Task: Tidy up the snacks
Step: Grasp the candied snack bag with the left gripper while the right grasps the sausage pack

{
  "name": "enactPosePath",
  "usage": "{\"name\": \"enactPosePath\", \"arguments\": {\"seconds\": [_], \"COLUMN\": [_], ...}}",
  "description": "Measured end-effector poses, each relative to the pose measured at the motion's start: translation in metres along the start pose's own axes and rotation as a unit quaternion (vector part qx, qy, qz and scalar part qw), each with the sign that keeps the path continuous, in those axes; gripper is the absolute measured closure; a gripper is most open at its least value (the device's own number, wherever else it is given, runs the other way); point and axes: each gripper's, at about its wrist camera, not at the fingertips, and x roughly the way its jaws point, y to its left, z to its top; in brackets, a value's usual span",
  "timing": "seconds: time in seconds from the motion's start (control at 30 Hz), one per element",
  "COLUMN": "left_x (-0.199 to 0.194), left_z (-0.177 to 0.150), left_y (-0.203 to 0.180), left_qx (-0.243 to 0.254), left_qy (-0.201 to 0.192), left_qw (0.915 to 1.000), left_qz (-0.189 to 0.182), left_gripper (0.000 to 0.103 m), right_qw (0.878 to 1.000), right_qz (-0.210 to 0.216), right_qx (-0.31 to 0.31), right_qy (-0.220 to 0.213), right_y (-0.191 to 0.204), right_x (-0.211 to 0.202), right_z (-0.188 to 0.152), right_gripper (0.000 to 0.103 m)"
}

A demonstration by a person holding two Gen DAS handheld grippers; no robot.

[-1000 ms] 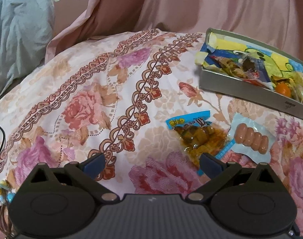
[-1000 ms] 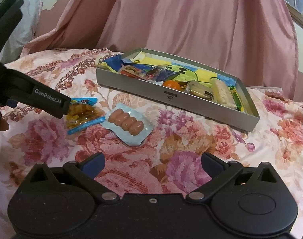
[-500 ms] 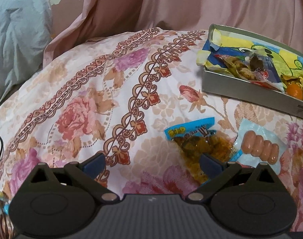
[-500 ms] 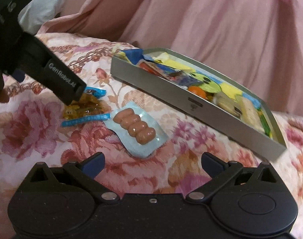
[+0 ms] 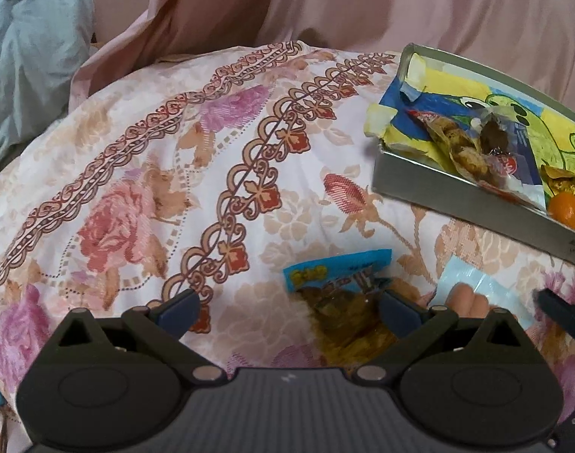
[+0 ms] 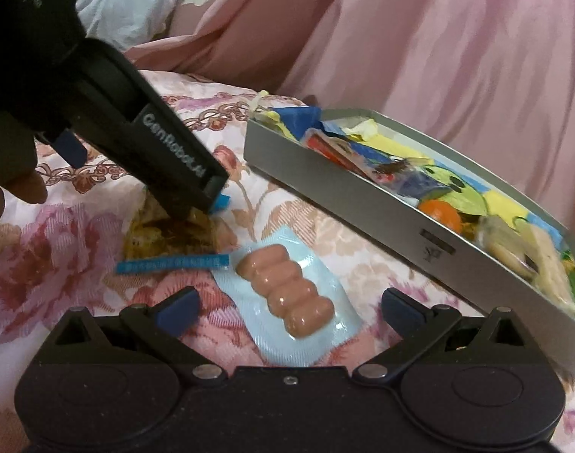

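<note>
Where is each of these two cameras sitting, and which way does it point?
Left wrist: rides on the left gripper, looking down along its open fingers at the blue-topped snack packet on the floral bedspread.
Right wrist: rides on the right gripper, facing the sausage pack; the left gripper and a hand show at left.
Shared: both packets and the metal tin of snacks.

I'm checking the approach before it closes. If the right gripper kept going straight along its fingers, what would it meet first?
Most likely the sausage pack, lying on the floral bedspread between the open fingers of the right gripper. Depth is uncertain.
</note>
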Motion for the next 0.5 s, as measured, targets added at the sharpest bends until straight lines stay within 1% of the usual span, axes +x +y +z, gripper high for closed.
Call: {"name": "enactPosePath", "arguments": {"seconds": [0.1, 0.2, 0.37, 0.43, 0.5], "left_x": [0.001, 0.002, 0.010, 0.012, 0.014], "left_z": [0.003, 0.005, 0.008, 0.009, 0.008], "left_y": [-0.003, -0.010, -0.023, -0.025, -0.026], "left_qx": [-0.002, -0.002, 0.001, -0.005, -0.011], "left_qy": [0.000, -0.006, 0.005, 0.008, 0.012], "left_qw": [1.0000, 1.0000, 0.9999, 0.9999, 0.9998], "left_qz": [-0.003, 0.002, 0.011, 0.009, 0.007], "left_gripper": [0.001, 0.001, 0.001, 0.001, 0.001], "right_qw": [1.000, 0.999, 0.997, 0.997, 0.996], "right_qz": [0.016, 0.032, 0.048, 0.052, 0.058], "right_qx": [0.010, 0.034, 0.053, 0.058, 0.065], "right_qy": [0.004, 0.016, 0.018, 0.017, 0.014], "right_y": [-0.006, -0.015, -0.020, -0.022, -0.024], "right_x": [0.006, 0.013, 0.017, 0.017, 0.017], "right_z": [0.002, 0.004, 0.002, 0.002, 0.002], "right_gripper": [0.003, 0.002, 0.001, 0.002, 0.005]}}
